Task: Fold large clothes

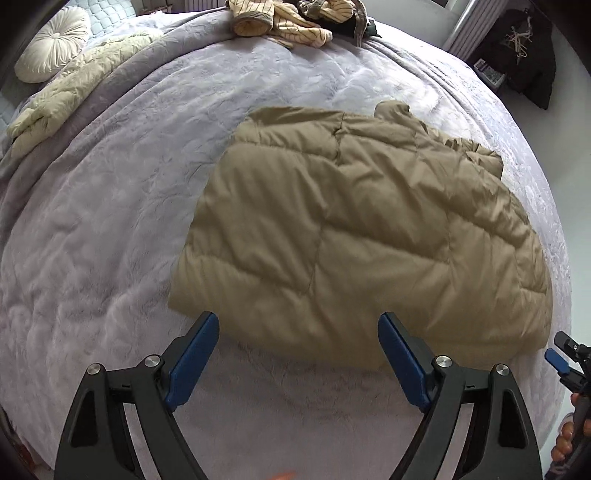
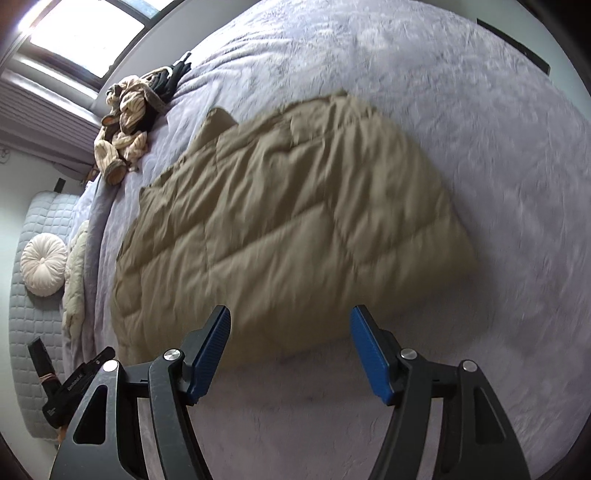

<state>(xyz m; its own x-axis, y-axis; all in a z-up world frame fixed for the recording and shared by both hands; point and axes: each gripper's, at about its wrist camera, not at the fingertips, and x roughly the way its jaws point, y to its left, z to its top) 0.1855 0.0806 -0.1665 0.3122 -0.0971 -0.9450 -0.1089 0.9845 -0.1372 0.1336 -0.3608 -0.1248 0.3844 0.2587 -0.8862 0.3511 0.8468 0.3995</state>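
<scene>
A tan quilted puffer jacket [image 1: 354,229] lies folded on the lilac bedspread [image 1: 122,229]; the right wrist view also has the jacket [image 2: 280,229], somewhat blurred. My left gripper [image 1: 297,319] hangs above the jacket's near edge with its blue pads wide apart and nothing between them. My right gripper [image 2: 290,314] is open too, over the near edge of the jacket, and holds nothing. The right gripper's tip [image 1: 565,354] shows at the right edge of the left wrist view, held by a hand.
A heap of striped cream clothes [image 1: 284,22] lies at the bed's far edge. A pale quilted garment [image 1: 74,88] and a round white cushion [image 1: 51,44] are at the far left. A dark garment [image 1: 524,55] hangs beyond the bed's right side.
</scene>
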